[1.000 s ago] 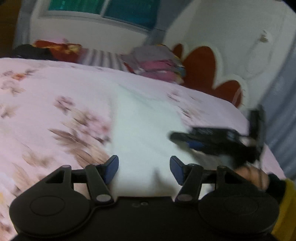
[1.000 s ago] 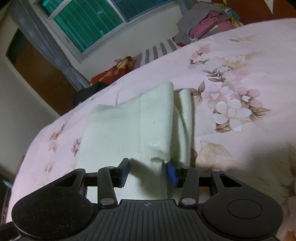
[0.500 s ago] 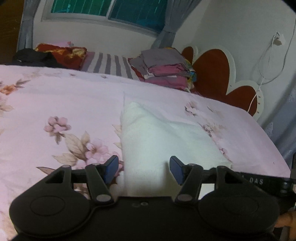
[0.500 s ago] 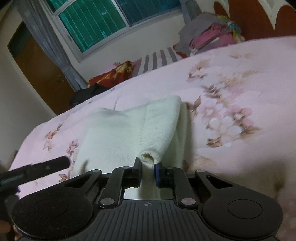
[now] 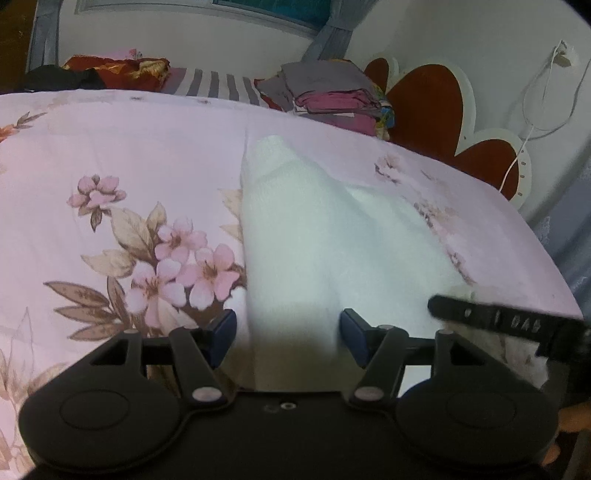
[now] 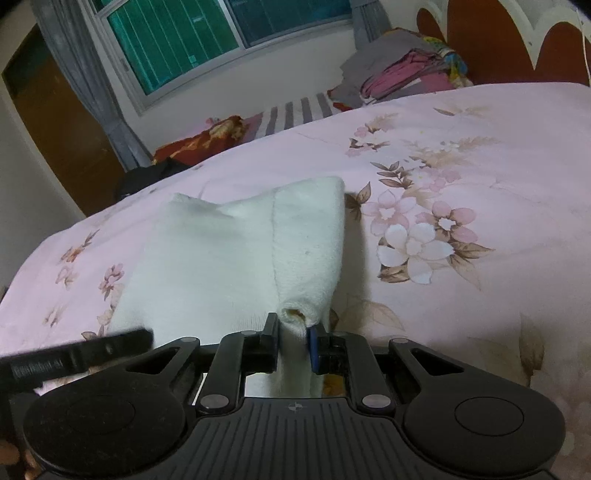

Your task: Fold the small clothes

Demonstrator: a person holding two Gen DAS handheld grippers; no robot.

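Right gripper (image 6: pixel 293 341) clamps the white garment (image 6: pixel 229 266) at its 6 o'clock hem, left gripper (image 5: pixel 288 334) gapes ungripped around the other corner, so lifting now risks a lopsided fold.

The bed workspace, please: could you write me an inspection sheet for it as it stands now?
Surface: pink floral bedspread, bare around the garment.
Job's things: white garment, partly folded, near corner bunched and raised.
Clutter: folded clothes pile, red cushion, dark item beside it.
Grippers: right gripper fingers have just closed on the garment's near corner; left gripper open, fingers either side of the garment's near edge, not pressing.
Cables: white cable hanging from a wall socket.
Surroundings: window, grey curtains, red scalloped headboard.
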